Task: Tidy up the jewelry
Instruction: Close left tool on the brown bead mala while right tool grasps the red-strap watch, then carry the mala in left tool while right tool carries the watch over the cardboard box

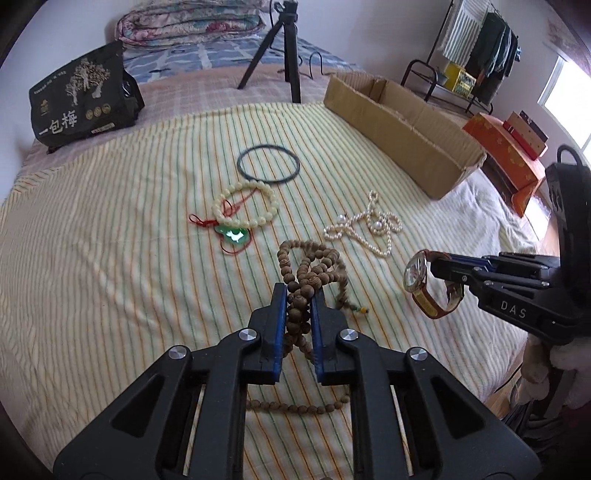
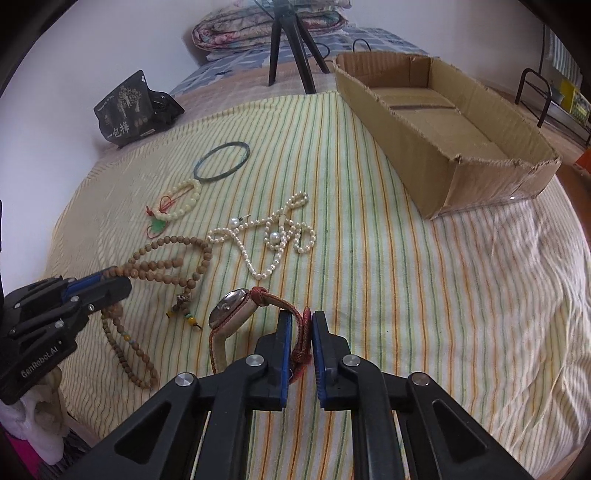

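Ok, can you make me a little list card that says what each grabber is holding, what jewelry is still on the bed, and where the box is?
left gripper: shut on the wooden bead necklace
right gripper: shut on the strap of the watch
still on the striped blanket: pearl necklace, cream bead bracelet, green pendant, dark bangle
cardboard box: open, on the bed's far right, nothing seen inside

Black tripod [image 1: 284, 55], dark printed bag [image 1: 79, 99], folded quilt [image 1: 188, 22] on striped bedsheet [image 1: 110, 258].
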